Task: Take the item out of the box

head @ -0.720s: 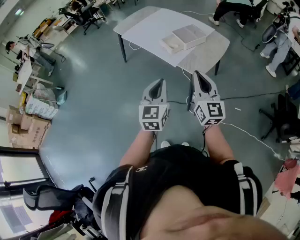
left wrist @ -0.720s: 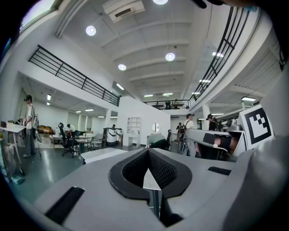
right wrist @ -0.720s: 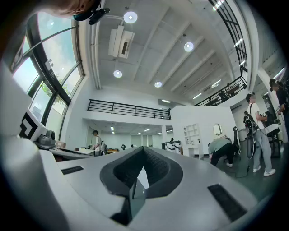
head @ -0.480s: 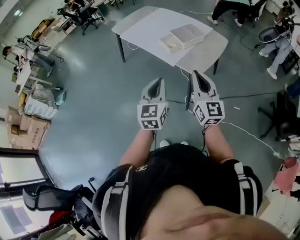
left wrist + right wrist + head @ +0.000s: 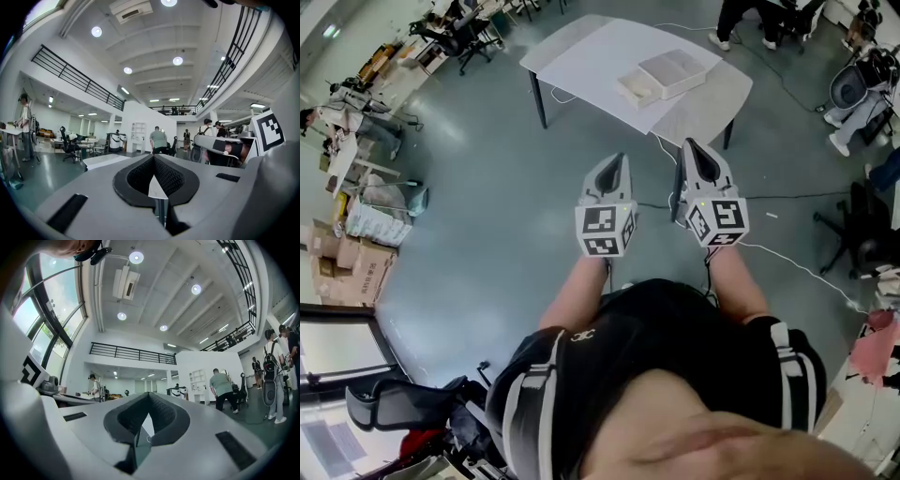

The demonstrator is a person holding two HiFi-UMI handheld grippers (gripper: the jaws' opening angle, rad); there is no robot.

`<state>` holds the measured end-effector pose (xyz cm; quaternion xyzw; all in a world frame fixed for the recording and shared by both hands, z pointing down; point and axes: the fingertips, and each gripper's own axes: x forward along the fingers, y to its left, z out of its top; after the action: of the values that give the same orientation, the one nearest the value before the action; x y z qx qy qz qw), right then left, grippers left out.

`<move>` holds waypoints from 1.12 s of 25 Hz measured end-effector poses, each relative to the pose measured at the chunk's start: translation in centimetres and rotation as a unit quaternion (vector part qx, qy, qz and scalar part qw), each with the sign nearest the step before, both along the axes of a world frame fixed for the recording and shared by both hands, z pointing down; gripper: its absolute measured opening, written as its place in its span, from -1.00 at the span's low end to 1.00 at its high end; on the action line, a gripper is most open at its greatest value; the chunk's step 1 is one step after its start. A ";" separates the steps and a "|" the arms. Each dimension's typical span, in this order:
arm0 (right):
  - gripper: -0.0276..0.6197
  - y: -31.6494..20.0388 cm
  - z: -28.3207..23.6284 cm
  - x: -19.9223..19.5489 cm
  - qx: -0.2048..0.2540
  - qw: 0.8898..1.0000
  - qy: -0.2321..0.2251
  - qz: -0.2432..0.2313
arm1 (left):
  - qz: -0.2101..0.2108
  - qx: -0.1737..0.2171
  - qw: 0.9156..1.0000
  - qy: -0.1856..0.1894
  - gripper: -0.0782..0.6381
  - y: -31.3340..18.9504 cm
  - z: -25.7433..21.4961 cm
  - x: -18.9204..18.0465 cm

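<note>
The white box [image 5: 668,73] sits on the white table [image 5: 581,56], well apart from both grippers; what it holds is too small to make out. Nearer the person, the left gripper [image 5: 617,161] and the right gripper [image 5: 694,148] hang side by side over the grey floor [image 5: 487,187], tips toward the table. Each has its jaws pressed together with nothing between them.

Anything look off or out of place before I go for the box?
Nothing stands out. The box lies on the table, with no spill or damage visible from this far. The left gripper and right gripper are shut, empty, and short of the table.
</note>
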<state>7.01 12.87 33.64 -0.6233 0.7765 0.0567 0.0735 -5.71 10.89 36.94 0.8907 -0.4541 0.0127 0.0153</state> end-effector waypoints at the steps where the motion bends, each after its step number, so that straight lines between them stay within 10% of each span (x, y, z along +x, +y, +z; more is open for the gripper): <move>1: -0.88 -0.1 0.1 -0.3 0.000 1.000 0.002 0.001 | 0.002 0.000 1.000 0.000 -0.74 -0.1 0.1 -0.2; 28: -0.87 -4.3 1.9 -4.1 -0.002 0.999 0.022 0.030 | 0.008 0.001 1.000 -0.002 -0.74 -4.7 2.6 -5.7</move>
<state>2.93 8.61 35.57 -0.6450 0.7590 0.0710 0.0532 -11.41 6.15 39.58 0.8944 -0.4469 0.0138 0.0134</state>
